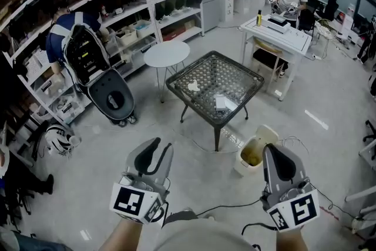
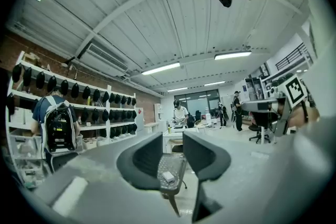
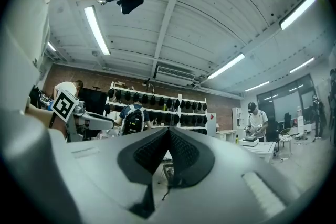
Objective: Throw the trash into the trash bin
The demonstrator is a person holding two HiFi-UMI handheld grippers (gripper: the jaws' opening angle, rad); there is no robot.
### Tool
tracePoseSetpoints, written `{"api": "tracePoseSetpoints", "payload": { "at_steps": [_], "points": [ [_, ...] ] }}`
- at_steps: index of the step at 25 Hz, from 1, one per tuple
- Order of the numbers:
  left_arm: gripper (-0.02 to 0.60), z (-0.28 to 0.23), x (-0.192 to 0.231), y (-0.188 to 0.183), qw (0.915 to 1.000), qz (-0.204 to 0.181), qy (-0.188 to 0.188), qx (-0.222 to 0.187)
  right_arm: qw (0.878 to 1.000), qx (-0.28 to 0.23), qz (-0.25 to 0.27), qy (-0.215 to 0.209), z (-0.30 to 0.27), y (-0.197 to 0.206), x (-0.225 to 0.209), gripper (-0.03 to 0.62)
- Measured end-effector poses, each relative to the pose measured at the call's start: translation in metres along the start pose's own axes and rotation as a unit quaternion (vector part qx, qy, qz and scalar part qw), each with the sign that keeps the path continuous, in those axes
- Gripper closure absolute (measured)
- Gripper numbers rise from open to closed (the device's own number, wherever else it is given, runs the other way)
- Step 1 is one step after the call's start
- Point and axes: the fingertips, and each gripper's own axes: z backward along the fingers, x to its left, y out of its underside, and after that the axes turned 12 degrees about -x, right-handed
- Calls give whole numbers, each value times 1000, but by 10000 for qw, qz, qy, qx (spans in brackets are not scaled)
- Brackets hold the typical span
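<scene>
The dark mesh-top table point(image 1: 235, 76) stands ahead of me in the head view. On it lie a crumpled white paper point(image 1: 192, 86) and a pale wrapper point(image 1: 223, 104). A cream trash bin point(image 1: 254, 153) sits on the floor by the table's near right leg. My left gripper point(image 1: 157, 147) hovers low, well short of the table, open with nothing between its jaws. In the left gripper view the gripper point(image 2: 173, 157) frames the far table point(image 2: 176, 162) and the wrapper point(image 2: 168, 176). My right gripper point(image 1: 276, 153) is shut and empty just beside the bin; its jaws point(image 3: 168, 136) meet.
A round white table point(image 1: 167, 54) stands behind the mesh table. Shelves with a person wearing a backpack point(image 1: 82, 50) line the left. A black seat shell point(image 1: 114, 97) and a helmet point(image 1: 59, 141) lie on the floor. A white desk point(image 1: 276, 32) stands back right. Cables point(image 1: 235, 206) cross the floor.
</scene>
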Motion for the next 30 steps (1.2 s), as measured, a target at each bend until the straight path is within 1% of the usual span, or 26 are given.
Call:
{"api": "tracePoseSetpoints", "payload": {
  "at_steps": [3, 5, 9, 17, 24, 30],
  "points": [
    [385, -1, -5, -10, 9998, -103, -43, -170, 10000, 25, -3, -42, 6, 1, -4, 591],
    [364, -2, -8, -14, 9996, -184, -25, -231, 10000, 54, -9, -43, 8, 4, -7, 591],
    [364, -6, -10, -13, 9995, -180, 24, -242, 10000, 66, -58, -46, 6, 9, -13, 591],
    [362, -32, 7, 2, 9993, -171, -13, -338, 9999, 144, -2, -83, -18, 35, -23, 591],
    [362, -73, 48, 30, 9994, -149, 67, -305, 9996, 250, 148, -18, -68, 69, -35, 591],
    [362, -126, 99, 52, 9996, -127, 118, -210, 9991, 408, 101, 101, -129, 104, -54, 591]
  ]
}}
